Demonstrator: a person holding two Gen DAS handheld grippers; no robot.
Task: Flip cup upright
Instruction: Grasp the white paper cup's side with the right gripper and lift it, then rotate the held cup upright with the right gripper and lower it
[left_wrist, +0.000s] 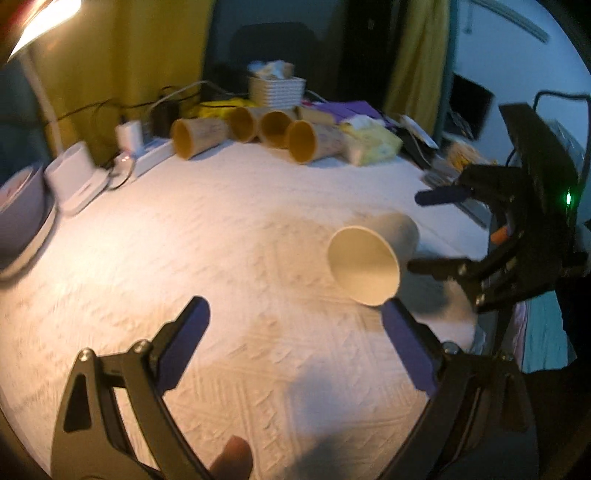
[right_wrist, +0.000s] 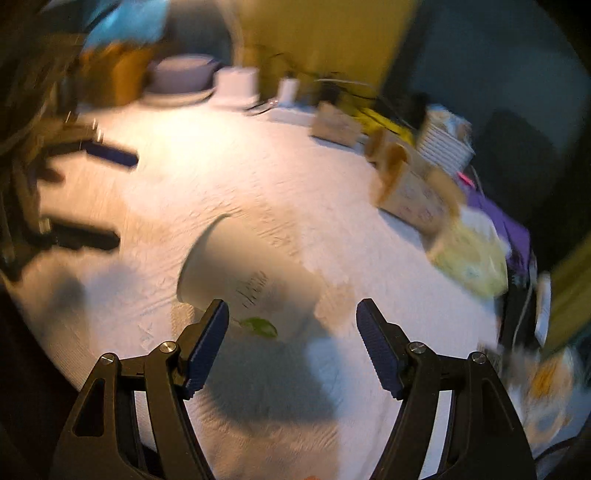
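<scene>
White textured tablecloth (left_wrist: 221, 240) under lamplight; yellow curtains (left_wrist: 147, 48) behind.

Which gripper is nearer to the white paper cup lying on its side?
Right. The right gripper has the cup just before its open fingers; the left gripper is farther back, facing the cup's mouth.

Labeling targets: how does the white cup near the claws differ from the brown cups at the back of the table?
The white cup lies alone in the middle of the tablecloth, between the left claw and the right claw; the brown cups lie bunched at the far edge among clutter. The white cup is pale inside and out, with a small green leaf mark and dark print; the brown cups show orange-brown interiors. Both lie on their sides.
</scene>
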